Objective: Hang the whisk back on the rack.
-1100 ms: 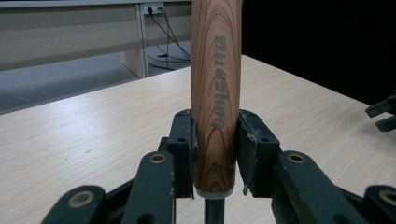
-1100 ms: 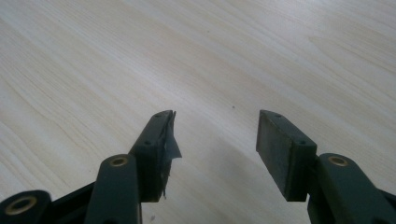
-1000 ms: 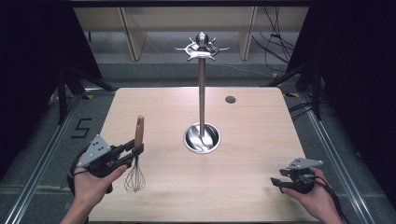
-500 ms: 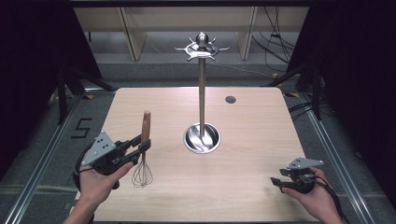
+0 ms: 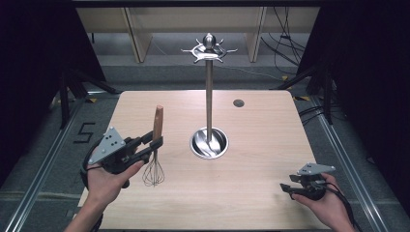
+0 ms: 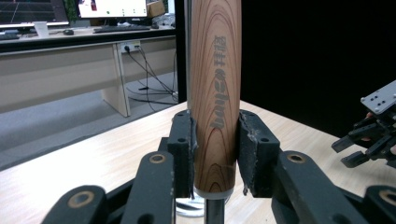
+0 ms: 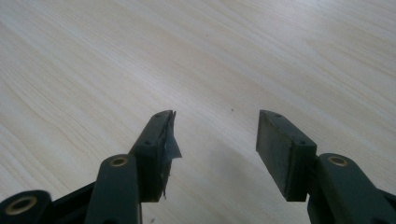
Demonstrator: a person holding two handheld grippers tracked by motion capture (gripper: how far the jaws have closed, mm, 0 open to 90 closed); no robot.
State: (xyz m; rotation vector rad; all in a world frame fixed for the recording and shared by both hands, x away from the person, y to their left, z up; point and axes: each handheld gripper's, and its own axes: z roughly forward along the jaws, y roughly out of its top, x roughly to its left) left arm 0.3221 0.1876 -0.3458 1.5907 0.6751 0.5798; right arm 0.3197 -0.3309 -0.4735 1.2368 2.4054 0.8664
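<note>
Two grippers low over the table (image 5: 261, 193): right gripper (image 5: 286, 187) at the near right edge, jaws apart, nothing between them, bare wood beneath. Left gripper (image 5: 153, 144) farther in at the left, clamped on the wooden handle of a whisk (image 5: 154, 150), held upright, wire loops hanging just above the tabletop. Beyond, near the centre, a metal rack (image 5: 209, 96) standing upright on its round base

Your whisk (image 6: 215, 93): handle top cut by the left gripper view's upper edge, wires hidden beneath the jaws. Your right gripper (image 6: 373, 130): clipped there at the right edge. Your forearms: cut by the high view's bottom edge. Handle lettering: unreadable.
</note>
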